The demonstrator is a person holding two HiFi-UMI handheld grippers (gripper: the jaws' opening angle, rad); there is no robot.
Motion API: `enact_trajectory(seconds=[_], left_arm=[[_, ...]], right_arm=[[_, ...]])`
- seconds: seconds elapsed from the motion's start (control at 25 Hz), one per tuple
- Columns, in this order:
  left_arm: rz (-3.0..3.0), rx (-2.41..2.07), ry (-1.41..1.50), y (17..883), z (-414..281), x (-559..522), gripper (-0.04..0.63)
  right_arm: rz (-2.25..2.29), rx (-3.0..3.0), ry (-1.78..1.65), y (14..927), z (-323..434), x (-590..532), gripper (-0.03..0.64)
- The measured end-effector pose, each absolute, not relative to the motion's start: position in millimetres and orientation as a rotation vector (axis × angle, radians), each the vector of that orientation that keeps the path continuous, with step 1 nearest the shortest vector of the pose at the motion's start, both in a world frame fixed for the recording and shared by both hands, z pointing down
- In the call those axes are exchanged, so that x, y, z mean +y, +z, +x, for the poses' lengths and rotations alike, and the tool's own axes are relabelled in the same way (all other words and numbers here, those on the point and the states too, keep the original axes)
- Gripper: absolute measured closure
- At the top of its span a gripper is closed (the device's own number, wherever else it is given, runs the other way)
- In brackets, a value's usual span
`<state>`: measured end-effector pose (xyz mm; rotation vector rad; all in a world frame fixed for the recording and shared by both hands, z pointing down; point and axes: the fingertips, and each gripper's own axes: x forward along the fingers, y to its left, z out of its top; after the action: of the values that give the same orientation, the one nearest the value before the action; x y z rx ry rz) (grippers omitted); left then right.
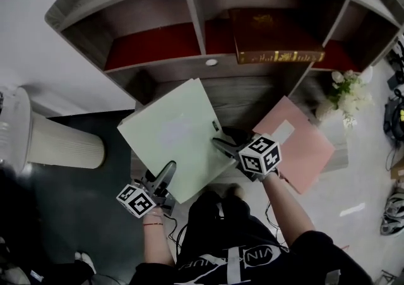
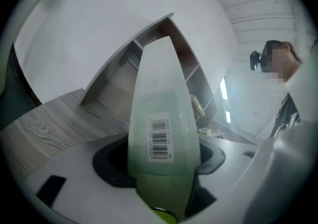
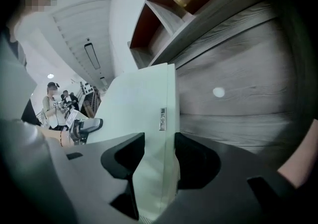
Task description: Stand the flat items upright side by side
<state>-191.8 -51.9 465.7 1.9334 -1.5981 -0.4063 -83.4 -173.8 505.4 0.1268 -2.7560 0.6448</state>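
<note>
the left claw [image 1: 168,170] and right claw [image 1: 219,143] each pinch an opposite edge of the pale green folder [image 1: 173,129], steadying it tilted over the table [image 1: 249,105] before the shelf [image 1: 189,66], probably to stand it upright; the pink folder [image 1: 306,148] lies flat

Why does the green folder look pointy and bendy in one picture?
Left gripper view: the wide-angle lens stretches the green folder into a cone, blurry at the bottom. Head view: it looks flat and square. Right gripper view: dark rounded corners.
</note>
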Motion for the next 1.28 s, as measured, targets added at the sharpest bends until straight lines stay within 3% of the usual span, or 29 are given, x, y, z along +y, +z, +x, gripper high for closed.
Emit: enact_trajectory(seconds=[0.72,1.28], left_arm=[[1.924,-1.848,-0.331,456,-294,-40,0.318],[1.909,-2.106,-0.286,435,-338,-52,0.322]], right_arm=[[-0.050,-2.727,0.580,511,-210,-176,0.417],[0.131,-2.800,0.529,494,-265,-201,0.392]])
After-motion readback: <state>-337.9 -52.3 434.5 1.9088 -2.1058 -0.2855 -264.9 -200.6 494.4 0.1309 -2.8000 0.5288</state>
